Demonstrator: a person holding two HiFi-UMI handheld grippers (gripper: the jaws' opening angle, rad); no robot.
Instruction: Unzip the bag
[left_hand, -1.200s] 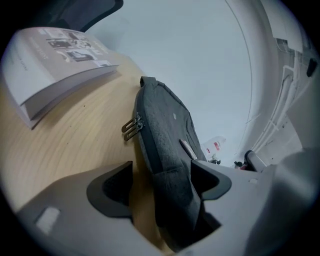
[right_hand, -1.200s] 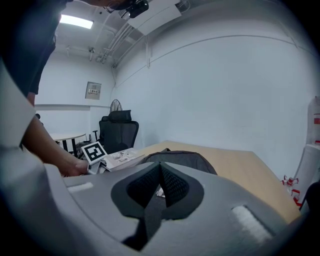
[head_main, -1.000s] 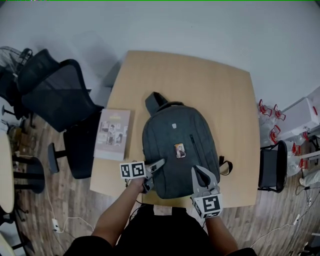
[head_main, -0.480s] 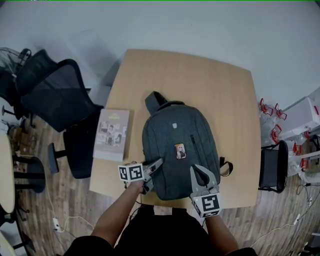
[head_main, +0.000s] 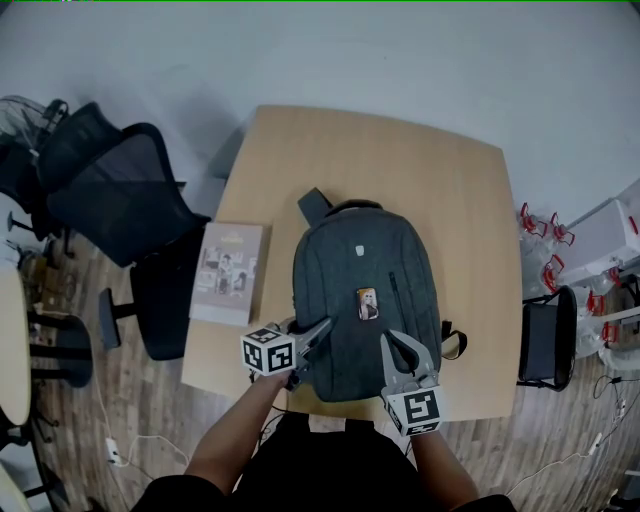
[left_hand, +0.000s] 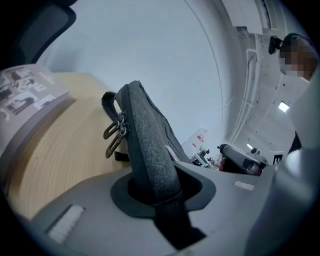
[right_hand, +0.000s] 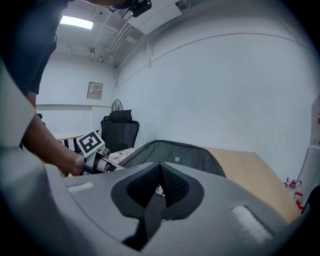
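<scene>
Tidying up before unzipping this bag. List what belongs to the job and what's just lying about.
Belongs to the job:
bag
zip pulls
left gripper, jaws just closing on the bag's edge
right gripper, shut

Lying about:
booklet
office chair

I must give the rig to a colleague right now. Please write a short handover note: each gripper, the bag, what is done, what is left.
Left gripper: jaws have just been closing and are clamped on the near left edge of the backpack.
Right gripper: shut, nothing seen between its jaws, tips at the backpack's near right part.
The backpack lies flat on the table, with a book beside it on the left.
Done: edge gripped.
Left: the two zipper pulls hang together, untouched, and no opening shows. Probably take a pull with the right gripper and draw it along.
</scene>
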